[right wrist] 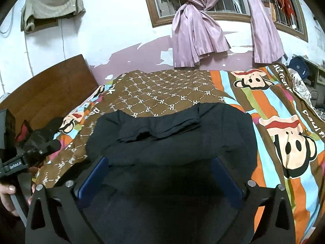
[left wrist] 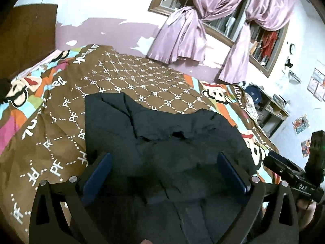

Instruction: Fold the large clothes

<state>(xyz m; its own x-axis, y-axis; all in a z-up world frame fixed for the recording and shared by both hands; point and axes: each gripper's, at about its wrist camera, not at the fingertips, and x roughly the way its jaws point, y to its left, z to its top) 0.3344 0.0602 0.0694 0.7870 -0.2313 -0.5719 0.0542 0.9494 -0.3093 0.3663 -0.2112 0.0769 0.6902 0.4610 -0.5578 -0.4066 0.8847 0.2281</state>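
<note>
Left gripper and right gripper: fingers spread wide, nothing between them. Dark garment lies on the bed below both, near edge already folded over. Judged part-folded; the bundle looks broad, further folds likely remain.

- Between both sets of wide-apart jaws only the flat black garment is found, nothing tall.
- Past the jaws, open bedspread is left free.
- Further ahead, passage is blocked by the wall and curtains.
</note>
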